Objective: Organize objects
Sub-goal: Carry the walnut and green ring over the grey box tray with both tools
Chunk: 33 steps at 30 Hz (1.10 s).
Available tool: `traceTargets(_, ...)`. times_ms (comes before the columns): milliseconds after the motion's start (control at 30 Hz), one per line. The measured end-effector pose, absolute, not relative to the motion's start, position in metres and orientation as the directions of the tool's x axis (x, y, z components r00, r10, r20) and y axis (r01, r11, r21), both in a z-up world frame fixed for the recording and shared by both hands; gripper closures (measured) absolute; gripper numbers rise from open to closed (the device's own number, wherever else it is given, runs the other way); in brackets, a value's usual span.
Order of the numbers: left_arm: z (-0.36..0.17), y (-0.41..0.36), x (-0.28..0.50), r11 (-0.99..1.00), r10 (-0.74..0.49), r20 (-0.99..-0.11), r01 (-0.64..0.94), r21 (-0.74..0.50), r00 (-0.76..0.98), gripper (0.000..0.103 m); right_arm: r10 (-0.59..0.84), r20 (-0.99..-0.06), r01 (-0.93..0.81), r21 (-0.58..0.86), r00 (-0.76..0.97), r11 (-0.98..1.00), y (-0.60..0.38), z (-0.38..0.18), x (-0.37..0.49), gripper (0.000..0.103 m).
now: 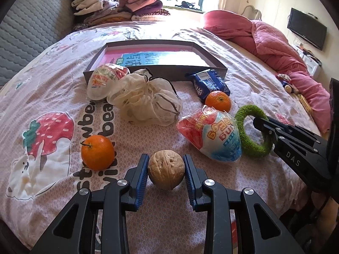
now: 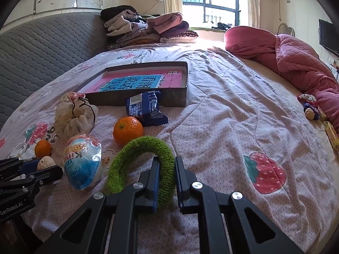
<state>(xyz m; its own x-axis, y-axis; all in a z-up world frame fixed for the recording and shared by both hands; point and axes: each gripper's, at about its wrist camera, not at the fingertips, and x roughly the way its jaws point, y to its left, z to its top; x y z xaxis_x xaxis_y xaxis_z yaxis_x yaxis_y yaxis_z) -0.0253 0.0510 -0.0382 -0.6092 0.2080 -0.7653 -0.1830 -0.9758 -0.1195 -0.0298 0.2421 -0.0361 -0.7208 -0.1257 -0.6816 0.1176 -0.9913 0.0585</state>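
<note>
A tan walnut (image 1: 166,172) rests on the bedsheet, and my left gripper (image 1: 166,157) is shut on it, blue pads against both sides. My right gripper (image 2: 167,159) is shut on one side of a fuzzy green ring (image 2: 144,148), which stands tilted up from the sheet. In the left wrist view the ring (image 1: 245,135) shows at the right beside a wrapped toy egg (image 1: 211,135). Two oranges (image 1: 97,152) (image 1: 218,101), a second wrapped egg (image 1: 106,80), a mesh pouch (image 1: 146,99) and a blue snack packet (image 1: 209,84) lie in front of a shallow box (image 1: 182,75) holding a pink and blue book.
Folded clothes (image 1: 118,6) are piled at the far side of the bed. A pink quilt (image 1: 275,42) runs along the right edge, with a small toy (image 2: 310,110) beside it. A grey padded headboard (image 2: 42,48) borders the left.
</note>
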Motion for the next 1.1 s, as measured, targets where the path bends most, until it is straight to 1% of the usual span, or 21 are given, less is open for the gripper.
traceTargets(200, -0.029, 0.049, -0.02, -0.976, 0.208, -0.748, -0.184, -0.117, -0.63, 0.07, -0.157, -0.657, 0.123, 0.098, -0.737, -0.988, 0.248, -0.028, -0.026, 0.09)
traceTargets(500, -0.017, 0.048, -0.02, -0.972, 0.229, -0.719, -0.2, -0.127, -0.656, 0.07, -0.166, -0.627, 0.154, 0.074, -0.761, -0.985, 0.241, -0.012, -0.023, 0.09)
traceTargets(833, -0.011, 0.04, -0.041, -0.971, 0.238, -0.711, -0.19, -0.148, -0.662, 0.07, -0.197, -0.609, 0.193, 0.073, -0.768, -0.979, 0.226, 0.002, -0.035, 0.09)
traceTargets(1100, -0.006, 0.028, -0.067, -0.976, 0.218, -0.694, -0.161, -0.147, -0.686, 0.07, -0.22, -0.58, 0.23, 0.058, -0.784, -0.972, 0.21, 0.013, -0.063, 0.09)
